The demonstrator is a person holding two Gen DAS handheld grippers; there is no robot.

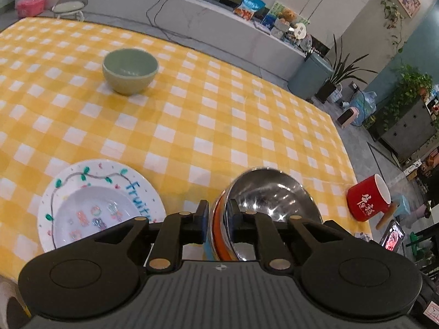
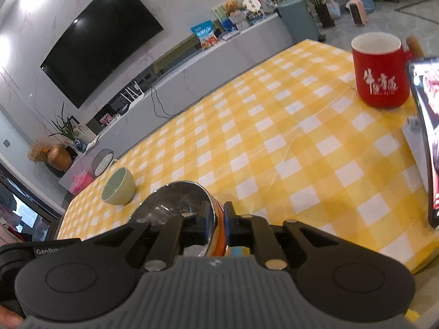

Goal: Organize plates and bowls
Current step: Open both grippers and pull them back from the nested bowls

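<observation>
Steel bowl (image 1: 270, 196) – rim between both tools' fingers

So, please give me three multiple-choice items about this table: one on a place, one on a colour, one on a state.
1. Where does the green bowl stand?
A. inside the steel bowl
B. alone on the checked cloth
C. on the painted plate

2. What colour is the mug?
A. red
B. blue
C. white

3. How is the left gripper?
A. open above the plate
B. out of view
C. shut on the steel bowl's rim

Answers: 1 B, cloth shows all around it. 2 A, red outside with white script. 3 C, its fingers pinch the rim of the steel bowl, beside the painted plate.
</observation>
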